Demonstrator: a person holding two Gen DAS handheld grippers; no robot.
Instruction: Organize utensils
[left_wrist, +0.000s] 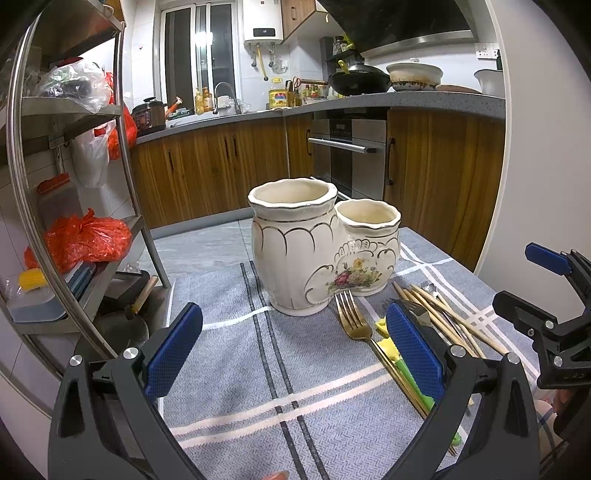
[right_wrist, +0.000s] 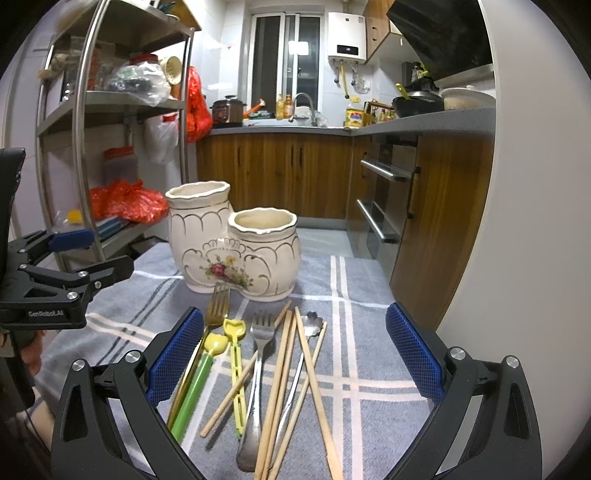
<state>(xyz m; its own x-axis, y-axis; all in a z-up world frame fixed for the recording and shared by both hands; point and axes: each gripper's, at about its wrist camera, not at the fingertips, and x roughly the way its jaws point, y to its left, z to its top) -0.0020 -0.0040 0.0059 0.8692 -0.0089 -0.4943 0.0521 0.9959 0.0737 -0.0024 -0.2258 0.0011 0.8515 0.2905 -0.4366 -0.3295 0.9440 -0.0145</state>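
A cream double-pot ceramic holder (left_wrist: 317, 254) (right_wrist: 232, 243) with a flower print stands empty on the grey checked cloth (left_wrist: 236, 369) (right_wrist: 369, 369). Loose utensils lie in front of it: a gold fork (left_wrist: 354, 321) (right_wrist: 216, 306), a silver fork (right_wrist: 258, 354), wooden chopsticks (left_wrist: 447, 314) (right_wrist: 284, 376), a yellow-green plastic spoon (right_wrist: 201, 373), a yellow plastic shovel-pick (right_wrist: 236, 354) and a small metal spoon (right_wrist: 312, 323). My left gripper (left_wrist: 295, 354) hovers open left of the pile. My right gripper (right_wrist: 295, 354) is open over the utensils, holding nothing.
A steel shelf rack (left_wrist: 74, 206) (right_wrist: 88, 155) with red bags stands left of the table. Wooden cabinets (left_wrist: 214, 162), an oven (left_wrist: 347, 155) (right_wrist: 384, 199) and a loaded counter lie beyond. The table's right edge runs near a white wall (right_wrist: 517, 258).
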